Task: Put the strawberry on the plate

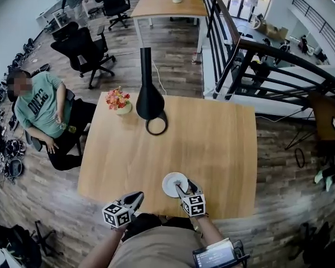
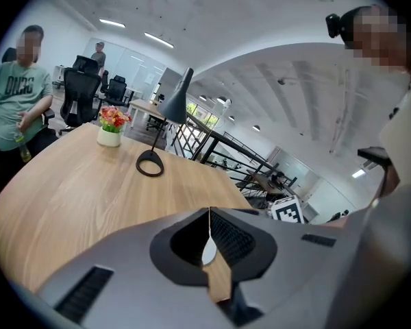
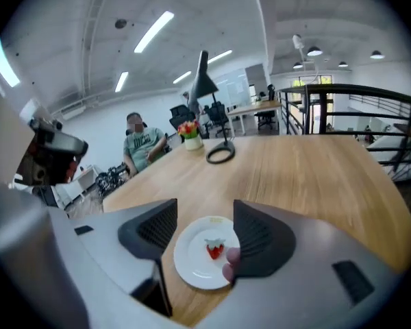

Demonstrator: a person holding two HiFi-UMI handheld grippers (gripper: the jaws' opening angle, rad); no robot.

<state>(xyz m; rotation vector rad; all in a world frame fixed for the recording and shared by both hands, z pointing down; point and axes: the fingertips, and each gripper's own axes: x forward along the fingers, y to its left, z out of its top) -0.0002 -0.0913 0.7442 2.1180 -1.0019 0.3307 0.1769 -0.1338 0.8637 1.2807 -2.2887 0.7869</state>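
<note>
Two grippers hang over the near edge of the table (image 1: 212,149). The left gripper (image 2: 209,242) has its jaws pressed together with nothing between them. Through the small gap behind their tips only a strip of wood and a pale patch show, and what the patch is cannot be told. Far ahead of it stand a flower pot (image 2: 110,127) and a black lamp (image 2: 166,123) with a ring base.

To its right, the right gripper (image 3: 205,214) is spread wide and holds nothing. Below the gap between its jaws lies the white plate (image 3: 192,266), and the strawberry (image 3: 215,250) sits on the plate, nearer the right jaw. That jaw covers the plate's right rim, and a blurred pinkish spot at its inner edge cannot be identified. From the head view the strawberry is too small to make out on the plate (image 1: 168,183).

Ahead and to the right of the right gripper (image 1: 184,190), the tabletop is open wood up to its far and right edges.
</note>
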